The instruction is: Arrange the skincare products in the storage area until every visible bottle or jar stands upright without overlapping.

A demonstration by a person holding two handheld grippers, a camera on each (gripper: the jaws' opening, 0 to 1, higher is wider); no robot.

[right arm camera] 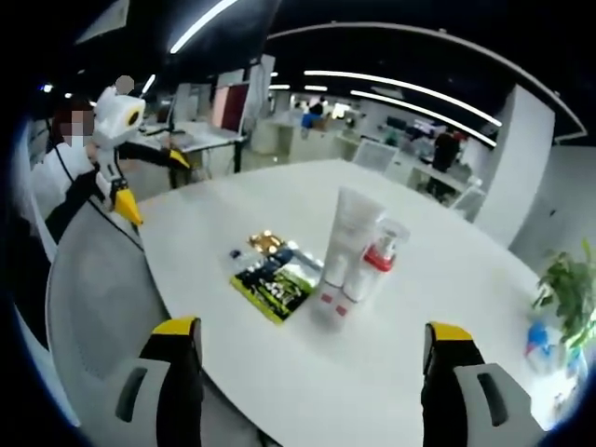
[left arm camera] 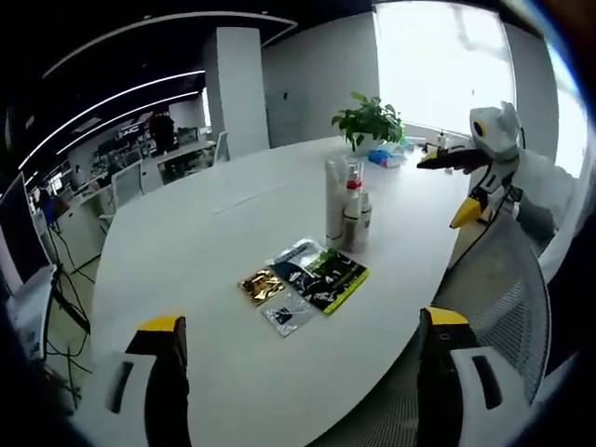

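A tight cluster of skincare products point(left arm camera: 346, 207) stands upright near the middle of the white oval table point(left arm camera: 205, 270). It holds a tall white tube point(right arm camera: 350, 231), a clear bottle with a red collar point(right arm camera: 379, 264) and a small pale bottle point(right arm camera: 330, 304) in front. Flat sachets point(left arm camera: 305, 277), gold, black-green and clear, lie beside them, also seen as sachets point(right arm camera: 270, 273). My left gripper point(left arm camera: 303, 321) is open over the table's near edge, well short of the products. My right gripper point(right arm camera: 312, 331) is open too, nothing between its jaws. Across the table, the left gripper point(right arm camera: 149, 182) is seen held by a person.
A potted plant point(left arm camera: 369, 121) and small items sit at the table's far end. A grey mesh chair point(right arm camera: 93, 298) stands at the table edge, another mesh chair point(left arm camera: 507, 289) on the other side. Office desks and screens lie behind.
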